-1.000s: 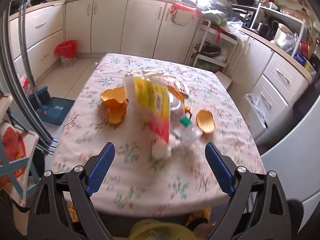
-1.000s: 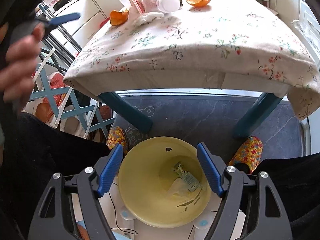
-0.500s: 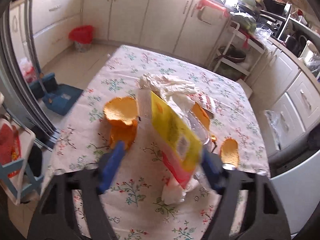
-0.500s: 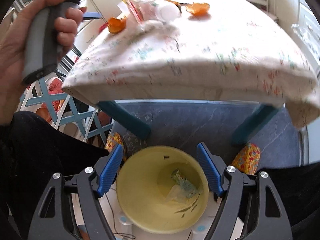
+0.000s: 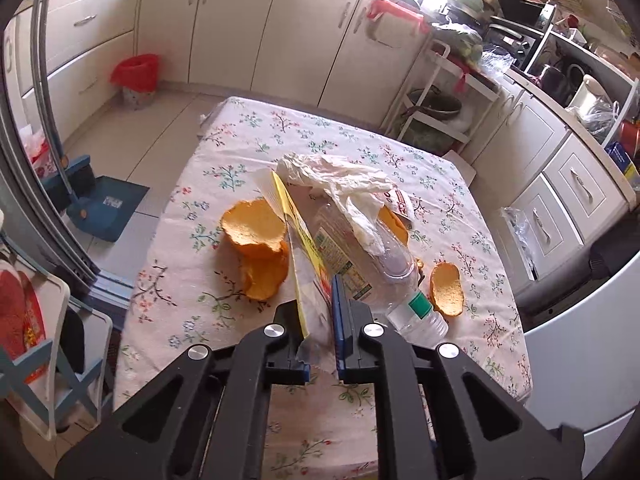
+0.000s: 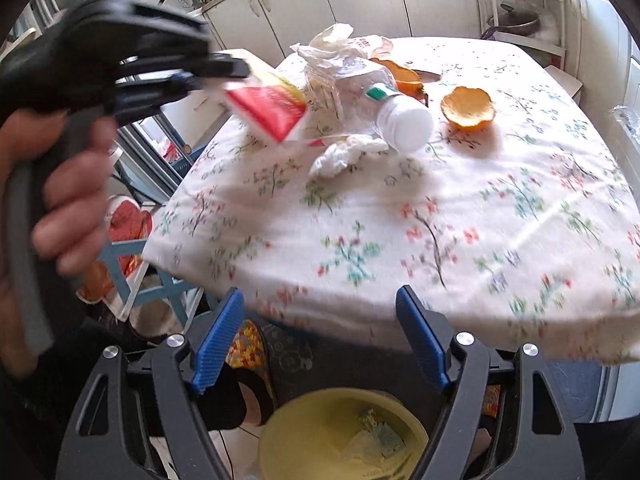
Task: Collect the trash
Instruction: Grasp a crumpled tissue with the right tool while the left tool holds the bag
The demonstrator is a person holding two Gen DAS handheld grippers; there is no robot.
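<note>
On the floral-cloth table (image 5: pixel 240 136) lies a heap of trash: a yellow and red wrapper (image 5: pixel 298 236), a clear plastic bottle (image 5: pixel 360 252), crumpled white plastic (image 5: pixel 340 184) and orange peels (image 5: pixel 256 248). My left gripper (image 5: pixel 316 292) is closing, and its jaws pinch the wrapper's near end. In the right wrist view a hand holds that left gripper (image 6: pixel 236 70) with the wrapper (image 6: pixel 268 110) in its jaws, beside the bottle (image 6: pixel 384 108). My right gripper (image 6: pixel 320 300) is open with nothing between its fingers, in front of the table's near edge and above a yellow bucket (image 6: pixel 304 432) on the floor.
A peel half (image 6: pixel 466 109) and a white tissue (image 6: pixel 344 154) lie near the bottle. Scraps sit inside the bucket. A blue folding chair (image 5: pixel 36 360), a blue dustpan (image 5: pixel 104 208) and a red-lined bin (image 5: pixel 136 76) stand left of the table. Cabinets line the back and right.
My left gripper moved forward over the table and went from wide open to closed on the wrapper. The right gripper tilted up from the bucket toward the table, still open.
</note>
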